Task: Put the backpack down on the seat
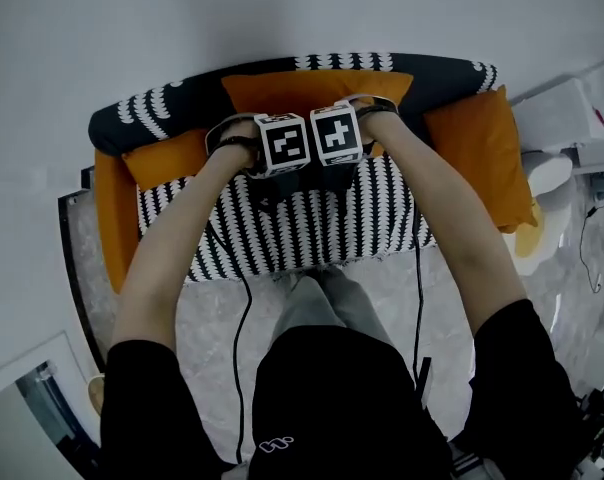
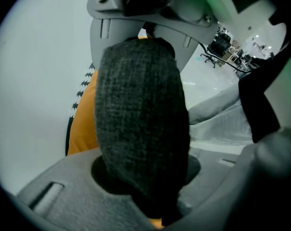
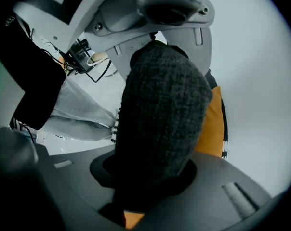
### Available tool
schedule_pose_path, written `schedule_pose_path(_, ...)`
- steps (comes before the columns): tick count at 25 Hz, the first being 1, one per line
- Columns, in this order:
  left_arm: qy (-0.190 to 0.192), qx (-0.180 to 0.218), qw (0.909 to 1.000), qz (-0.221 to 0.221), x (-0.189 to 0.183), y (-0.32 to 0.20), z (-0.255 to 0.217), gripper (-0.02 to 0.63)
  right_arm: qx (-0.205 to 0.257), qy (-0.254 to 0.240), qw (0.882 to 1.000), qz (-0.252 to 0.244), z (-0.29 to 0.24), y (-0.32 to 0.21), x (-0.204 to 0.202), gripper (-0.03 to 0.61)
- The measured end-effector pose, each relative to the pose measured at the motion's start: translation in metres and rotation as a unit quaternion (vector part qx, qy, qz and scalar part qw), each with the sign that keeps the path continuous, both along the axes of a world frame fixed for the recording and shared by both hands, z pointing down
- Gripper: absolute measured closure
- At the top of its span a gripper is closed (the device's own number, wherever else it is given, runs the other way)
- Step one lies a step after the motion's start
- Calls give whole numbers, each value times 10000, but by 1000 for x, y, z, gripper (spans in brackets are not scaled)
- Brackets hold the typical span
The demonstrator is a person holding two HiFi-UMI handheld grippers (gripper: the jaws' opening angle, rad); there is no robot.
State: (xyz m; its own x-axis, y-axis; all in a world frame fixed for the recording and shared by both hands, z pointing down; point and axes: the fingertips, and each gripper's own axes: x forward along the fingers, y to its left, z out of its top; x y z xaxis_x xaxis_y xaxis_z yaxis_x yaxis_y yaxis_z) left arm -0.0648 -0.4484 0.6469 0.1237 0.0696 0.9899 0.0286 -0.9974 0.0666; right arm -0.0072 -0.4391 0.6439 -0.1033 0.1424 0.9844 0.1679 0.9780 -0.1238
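Clamping strap [image 2: 136, 95], left tool [image 2: 143, 129], right tool [image 3: 157, 129]; head view adds whole sofa [image 1: 282, 236].

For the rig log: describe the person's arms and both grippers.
Black short sleeves. The left gripper and right gripper each carry a cube with black-and-white square markers; jaws grey plastic. A thin black cable trails from each.

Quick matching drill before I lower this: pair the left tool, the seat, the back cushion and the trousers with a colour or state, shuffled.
1. left tool
2. seat
3. back cushion
4. trousers

A. orange
B. light grey
C. closed on the dark woven backpack strap
D. black-and-white pattern

Pairs: 1-C, 2-D, 3-A, 4-B
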Motion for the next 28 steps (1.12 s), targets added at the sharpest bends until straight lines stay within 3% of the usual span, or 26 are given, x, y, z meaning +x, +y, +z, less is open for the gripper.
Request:
schedule_pose_path(4, 169, 68, 9998, 19, 17, -15, 16, 462, 136, -144, 9998, -93, 12, -19, 2, 440)
schedule_pose_path(10, 122, 82, 9998, -117, 24, -29, 52, 462, 228, -129, 9996, -92, 48, -33, 8, 440)
schedule_pose_path(13, 112, 285, 9994, -155, 26, -32, 68, 462, 425, -171, 9989, -88, 64, -36, 10, 440)
schedule_pose_path(28, 109, 639, 9975, -290, 29, -53, 81, 448, 581, -243, 9979, 158, 77, -56, 13, 411)
